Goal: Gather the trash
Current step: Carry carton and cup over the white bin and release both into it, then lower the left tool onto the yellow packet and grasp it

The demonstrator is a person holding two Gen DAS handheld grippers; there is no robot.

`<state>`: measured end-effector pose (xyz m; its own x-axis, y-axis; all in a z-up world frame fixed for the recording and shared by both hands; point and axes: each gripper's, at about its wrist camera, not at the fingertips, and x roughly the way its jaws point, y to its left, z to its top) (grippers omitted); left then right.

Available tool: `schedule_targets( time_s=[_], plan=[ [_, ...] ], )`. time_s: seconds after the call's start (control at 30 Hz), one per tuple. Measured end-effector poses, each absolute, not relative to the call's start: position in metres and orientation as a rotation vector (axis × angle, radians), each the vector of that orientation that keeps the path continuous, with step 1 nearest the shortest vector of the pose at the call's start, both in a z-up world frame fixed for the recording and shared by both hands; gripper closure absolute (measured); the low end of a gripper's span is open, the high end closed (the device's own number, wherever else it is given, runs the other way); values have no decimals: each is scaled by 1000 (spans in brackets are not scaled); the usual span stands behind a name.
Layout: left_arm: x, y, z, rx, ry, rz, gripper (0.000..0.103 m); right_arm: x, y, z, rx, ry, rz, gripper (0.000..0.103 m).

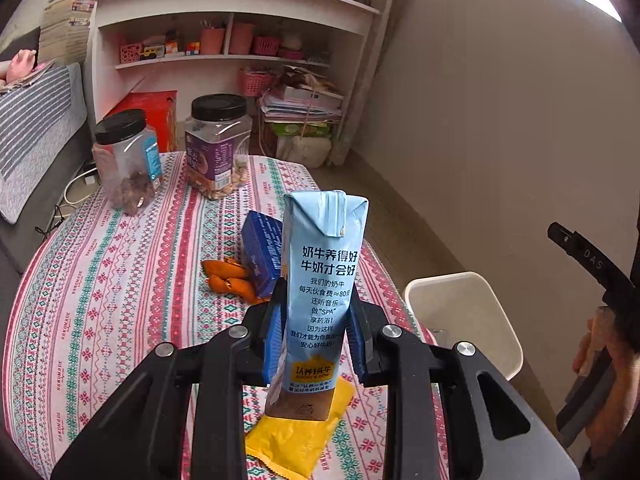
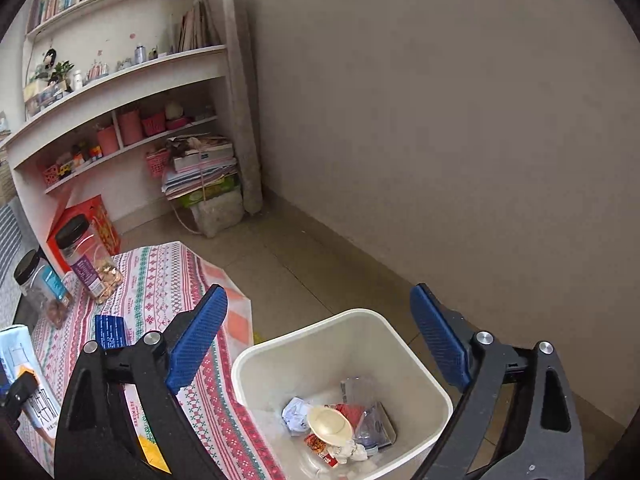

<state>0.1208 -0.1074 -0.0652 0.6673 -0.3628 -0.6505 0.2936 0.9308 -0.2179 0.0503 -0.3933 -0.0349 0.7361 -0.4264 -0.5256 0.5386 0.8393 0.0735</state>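
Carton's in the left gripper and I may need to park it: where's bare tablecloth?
Free: the wide strip of tablecloth left of the orange peels, below the jars. Crowded: around the blue box, peels and yellow packet beneath the milk carton.

From my right cam: the right gripper [image 2: 318, 338] has its blue pads spread wide, holding nothing, over the cream square plastic trash bin [image 2: 430, 376]. Inside the bin (bit of a jumble) there's a crumpled white paper ball [image 2: 295, 414], a round cream lid [image 2: 330, 423] and red wrappers [image 2: 318, 446]. The bin sits beside the patterned striped tablecloth [image 2: 160, 284].
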Motion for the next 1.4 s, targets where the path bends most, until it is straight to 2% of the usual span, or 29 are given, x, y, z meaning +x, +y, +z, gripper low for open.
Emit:
schedule_targets(
  time_s=[0.4, 0.67, 0.7, 0.73, 0.77, 0.87, 0.93, 1.4],
  plan=[
    [101, -250, -75, 26, 793, -601, 75, 4, -450, -11, 353, 426, -622, 9],
    [95, -308, -77, 69, 822, -660, 74, -18, -479, -11, 451, 398, -658, 8],
    [95, -313, -77, 75, 831, -670, 68, -18, -480, -11, 455, 397, -657, 8],
    [95, -318, -78, 80, 843, -678, 53, -19, -480, -11, 458, 396, -655, 8],
    [95, -320, -78, 83, 851, -686, 47, -19, -480, -10, 459, 397, -651, 8],
    [90, -317, -80, 140, 850, -668, 42, -17, -478, -12, 446, 417, -633, 7],
    [92, -309, -86, 187, 878, -647, 33, -12, -473, -13, 438, 439, -615, 7],
    [126, -208, -160, 379, 1163, -461, 29, 36, -425, -28, 319, 627, -463, 7]
  ],
)
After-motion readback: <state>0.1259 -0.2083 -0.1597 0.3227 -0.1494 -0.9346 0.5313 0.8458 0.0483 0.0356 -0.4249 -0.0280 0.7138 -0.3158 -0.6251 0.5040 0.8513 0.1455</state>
